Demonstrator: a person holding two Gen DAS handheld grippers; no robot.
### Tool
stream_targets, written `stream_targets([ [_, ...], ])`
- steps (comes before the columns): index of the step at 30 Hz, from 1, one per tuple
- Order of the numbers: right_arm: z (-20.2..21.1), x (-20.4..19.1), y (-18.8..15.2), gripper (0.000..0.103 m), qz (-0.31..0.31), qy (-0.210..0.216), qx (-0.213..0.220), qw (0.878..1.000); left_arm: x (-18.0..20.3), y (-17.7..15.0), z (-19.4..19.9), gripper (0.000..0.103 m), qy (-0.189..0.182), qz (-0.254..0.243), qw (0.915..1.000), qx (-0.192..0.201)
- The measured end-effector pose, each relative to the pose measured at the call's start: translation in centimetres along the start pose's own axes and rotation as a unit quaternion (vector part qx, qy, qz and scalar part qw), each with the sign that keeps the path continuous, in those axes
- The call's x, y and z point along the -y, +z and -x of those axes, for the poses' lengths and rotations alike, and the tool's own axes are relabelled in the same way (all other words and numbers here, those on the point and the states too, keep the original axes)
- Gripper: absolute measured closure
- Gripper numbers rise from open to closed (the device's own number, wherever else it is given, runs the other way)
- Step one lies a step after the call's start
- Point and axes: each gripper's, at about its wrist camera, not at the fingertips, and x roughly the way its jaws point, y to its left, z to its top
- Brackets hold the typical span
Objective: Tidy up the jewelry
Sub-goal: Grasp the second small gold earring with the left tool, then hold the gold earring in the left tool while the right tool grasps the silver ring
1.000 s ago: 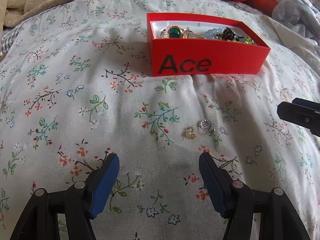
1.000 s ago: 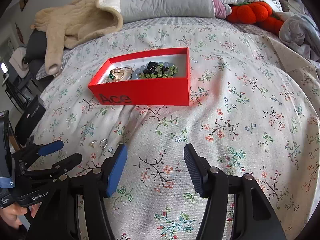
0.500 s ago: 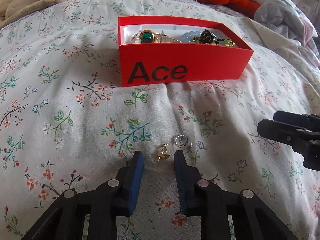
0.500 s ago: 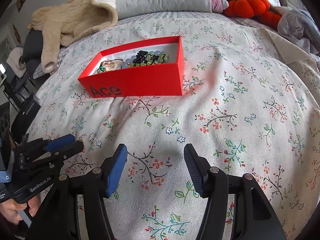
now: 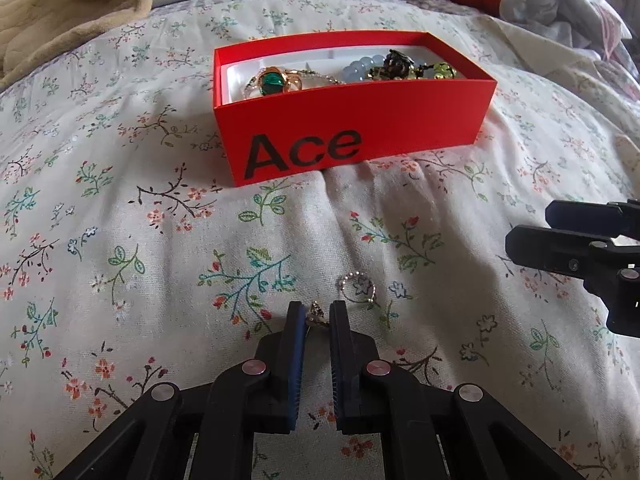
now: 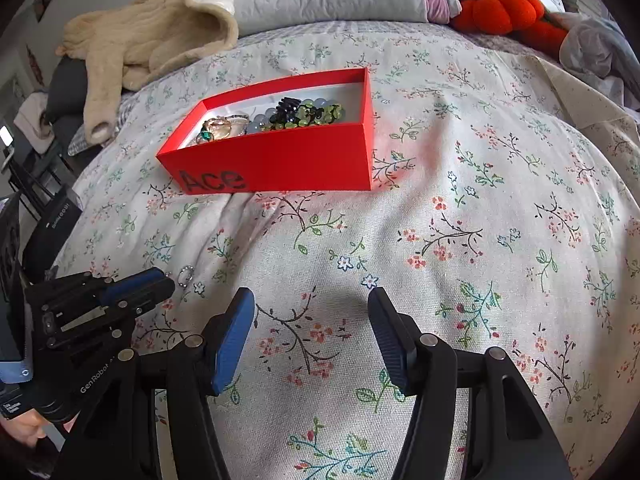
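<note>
Bed [image 5: 120,208] with floral cover carries everything. Red box [image 5: 360,136] marked "Ace" sits open mid-bed, holding a green-stone ring [image 5: 270,82], beads [image 5: 360,69] and other jewelry. Right claw [image 6: 311,336] released, jaws wide, hovering over bare cover, well apart from box. Left claw [image 5: 316,318] clenched on gold charm [image 5: 316,315], pinched between the pad tips low on the cover, nearer than the box. Silver ring [image 5: 357,287] lies loose on the cover just beside the left claw's tips, toward the box
</note>
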Motion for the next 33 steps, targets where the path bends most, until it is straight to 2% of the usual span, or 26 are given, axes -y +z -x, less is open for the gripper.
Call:
stream_targets([
  [13, -1.8, -6.0, 0.1, 0.042, 0.071, 0.031, 0.003, 0.997, -3.7, -0.8, 1.9, 0.096, 0.013, 0.038, 0.9992, 0.009],
  [15, -2.3, -6.8, 0.0, 0.046, 0.084, 0.046, 0.001, 0.995, -4.0, -1.0, 2.0, 0.096, 0.013, 0.042, 0.9990, 0.009],
  [17, -2.7, -7.5, -0.1, 0.059, 0.096, 0.059, -0.005, 0.994, -4.5, -1.2, 2.0, 0.096, 0.012, 0.047, 0.9988, 0.010],
  [20, -3.6, -8.0, -0.2, 0.066, 0.104, 0.061, -0.018, 0.992, -5.0, -1.4, 1.9, 0.096, 0.010, 0.055, 0.9984, 0.009],
  [33, -5.3, -8.9, 0.3, 0.075, 0.125, 0.043, -0.025, 0.991, -6.2, -1.9, 1.0, 0.096, -0.001, 0.076, 0.9971, 0.006],
])
